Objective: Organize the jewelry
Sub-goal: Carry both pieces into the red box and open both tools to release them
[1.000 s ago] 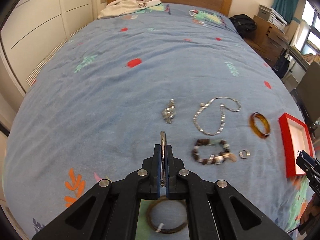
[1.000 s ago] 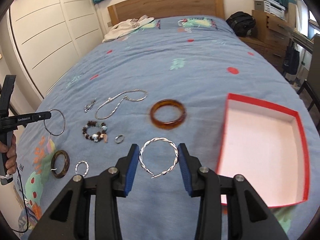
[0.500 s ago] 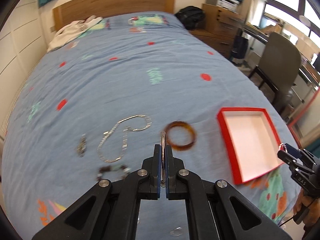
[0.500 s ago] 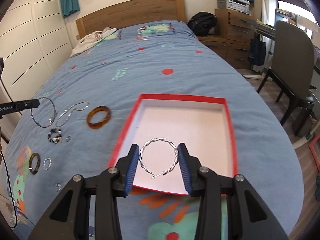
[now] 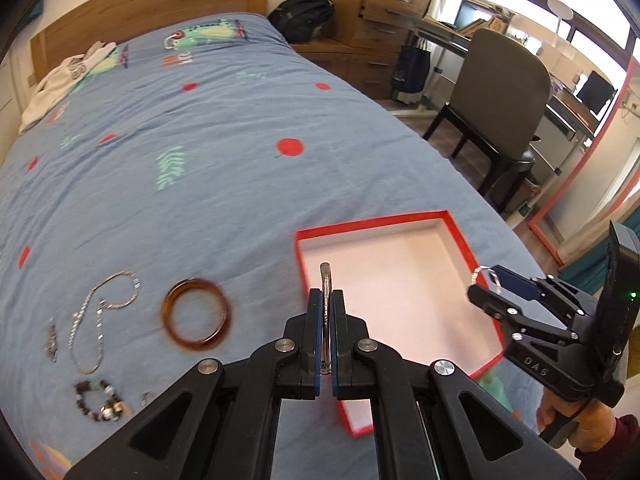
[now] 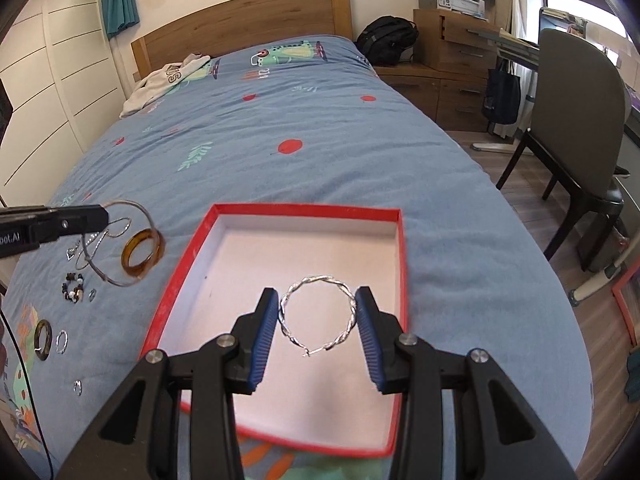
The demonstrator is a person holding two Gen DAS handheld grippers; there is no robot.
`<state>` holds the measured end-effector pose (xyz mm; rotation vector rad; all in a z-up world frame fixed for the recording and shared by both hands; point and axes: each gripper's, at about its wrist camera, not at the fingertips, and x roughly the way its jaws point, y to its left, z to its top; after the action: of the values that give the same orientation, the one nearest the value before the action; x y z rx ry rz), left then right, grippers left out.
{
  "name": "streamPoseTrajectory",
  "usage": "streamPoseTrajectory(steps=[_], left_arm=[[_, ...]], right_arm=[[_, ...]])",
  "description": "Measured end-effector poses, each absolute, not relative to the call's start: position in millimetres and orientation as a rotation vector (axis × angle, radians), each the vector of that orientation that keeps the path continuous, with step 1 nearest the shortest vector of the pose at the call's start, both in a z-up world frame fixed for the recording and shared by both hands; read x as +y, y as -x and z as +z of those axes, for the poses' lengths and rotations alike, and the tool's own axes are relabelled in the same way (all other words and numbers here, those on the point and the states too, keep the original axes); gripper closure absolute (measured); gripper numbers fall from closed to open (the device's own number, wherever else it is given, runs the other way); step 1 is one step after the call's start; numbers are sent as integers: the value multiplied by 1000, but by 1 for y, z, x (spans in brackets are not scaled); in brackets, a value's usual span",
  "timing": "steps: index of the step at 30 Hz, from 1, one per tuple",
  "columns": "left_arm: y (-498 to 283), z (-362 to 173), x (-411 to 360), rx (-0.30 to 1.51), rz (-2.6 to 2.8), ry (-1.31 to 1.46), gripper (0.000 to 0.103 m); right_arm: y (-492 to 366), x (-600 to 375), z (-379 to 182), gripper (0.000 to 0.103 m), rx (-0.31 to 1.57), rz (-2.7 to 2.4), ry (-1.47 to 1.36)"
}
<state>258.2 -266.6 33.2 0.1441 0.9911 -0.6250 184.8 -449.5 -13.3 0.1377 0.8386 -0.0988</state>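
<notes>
My left gripper point(image 5: 326, 300) is shut on a thin silver hoop bangle point(image 5: 325, 276), held edge-on above the left edge of the red box point(image 5: 416, 216). In the right wrist view the hoop point(image 6: 136, 216) hangs from the left gripper point(image 6: 102, 214) over the bed. My right gripper point(image 6: 317, 312) is shut on a twisted silver bangle point(image 6: 316, 316) and holds it above the white inside of the red box point(image 6: 304, 211). An amber bangle point(image 5: 196, 314), a silver chain point(image 5: 100, 312) and a beaded bracelet point(image 5: 100, 400) lie on the blue bedspread.
A dark bangle point(image 6: 42, 338), small silver rings point(image 6: 62, 342) and a charm point(image 6: 78, 387) lie at the bed's left edge. A white garment point(image 6: 168, 80) lies near the wooden headboard. A chair point(image 6: 576, 120) and drawers point(image 6: 452, 60) stand right of the bed.
Both grippers have swung right with their bangles. The twisted bangle stays over the box and now hangs further inside it; the thin hoop has moved from above the amber bangle to the box's left edge.
</notes>
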Motion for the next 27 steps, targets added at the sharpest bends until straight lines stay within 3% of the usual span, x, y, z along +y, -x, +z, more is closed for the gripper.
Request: streamPoseTrajectory(steps=[8, 22, 27], left_arm=[[-284, 9, -315, 1031, -673, -129, 100], [-302, -25, -314, 1103, -642, -90, 99], [-298, -18, -311, 1093, -650, -90, 81]], right_arm=[[-232, -473, -28, 65, 863, -84, -122], [-263, -484, -57, 64, 957, -77, -118], [-259, -486, -55, 64, 962, -97, -117]])
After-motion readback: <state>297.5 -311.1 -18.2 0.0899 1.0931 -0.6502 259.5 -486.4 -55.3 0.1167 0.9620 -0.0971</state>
